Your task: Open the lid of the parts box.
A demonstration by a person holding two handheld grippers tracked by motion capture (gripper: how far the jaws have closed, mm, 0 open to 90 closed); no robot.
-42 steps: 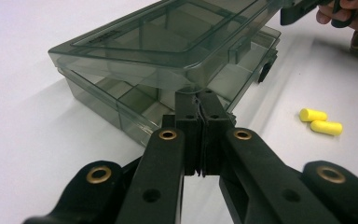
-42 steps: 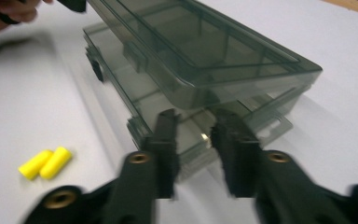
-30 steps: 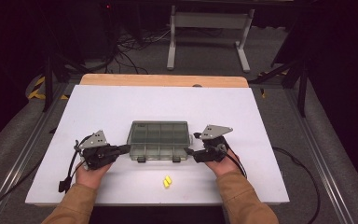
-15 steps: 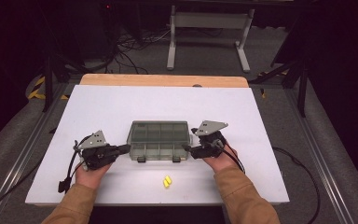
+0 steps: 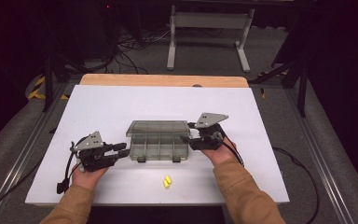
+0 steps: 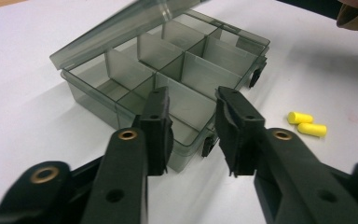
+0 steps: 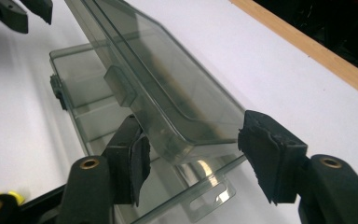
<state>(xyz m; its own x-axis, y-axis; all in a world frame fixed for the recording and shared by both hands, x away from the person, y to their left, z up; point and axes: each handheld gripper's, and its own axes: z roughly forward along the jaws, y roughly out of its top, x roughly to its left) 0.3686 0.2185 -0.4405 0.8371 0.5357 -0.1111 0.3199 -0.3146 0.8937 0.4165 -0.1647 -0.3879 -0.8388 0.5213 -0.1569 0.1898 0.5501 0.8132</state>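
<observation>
A smoky clear compartment box (image 5: 158, 148) stands mid-table with its hinged lid (image 5: 157, 126) part raised. My left gripper (image 5: 123, 150) is at the box's left end. Its jaws have just been opening and now stand apart (image 6: 193, 100), with the box's near corner (image 6: 186, 149) between the fingers and no pad pressing on it. At the right end, my right gripper (image 5: 186, 135) has just been closing. In the right gripper view the lid's (image 7: 168, 88) corner lies between the fingers; one pad (image 7: 137, 156) touches its edge and the other stands off it. Two yellow earplugs (image 5: 168, 182) (image 6: 307, 123) lie in front of the box.
The white table top (image 5: 121, 107) has a wooden strip (image 5: 163, 80) along its far edge. A metal stand (image 5: 209, 28) and cables sit on the floor beyond. The person's sleeves come in from the bottom.
The left jaws have opened from shut. The right gripper has risen a little and its jaws have narrowed, and the lid has tilted up from the box.
</observation>
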